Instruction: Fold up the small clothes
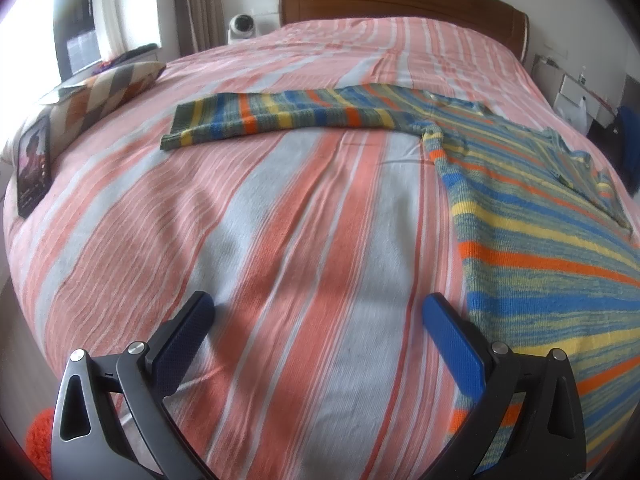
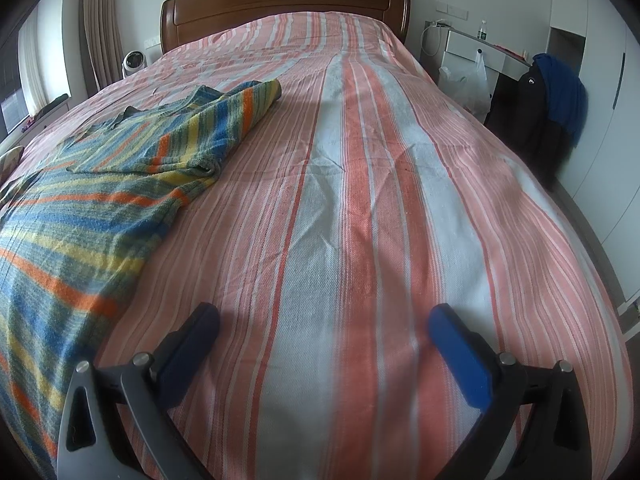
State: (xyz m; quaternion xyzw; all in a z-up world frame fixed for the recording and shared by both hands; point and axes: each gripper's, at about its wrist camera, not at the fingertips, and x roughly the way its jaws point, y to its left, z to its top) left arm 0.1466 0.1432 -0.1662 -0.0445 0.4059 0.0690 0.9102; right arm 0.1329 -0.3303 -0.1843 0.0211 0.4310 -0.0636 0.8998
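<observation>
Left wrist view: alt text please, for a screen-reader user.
A striped knit sweater lies flat on a pink-and-grey striped bed, one sleeve stretched out to the left. The left gripper hovers open over bare bedding, holding nothing.

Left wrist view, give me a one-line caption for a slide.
Open left gripper hovers over the striped bedspread, beside a striped knit sweater laid flat with one sleeve stretched out.

I get soft daylight from the blown-out window at left; faint shadows cross the bed. Fisheye bends the edges, corners vignette dark, slight softness throughout.
</observation>
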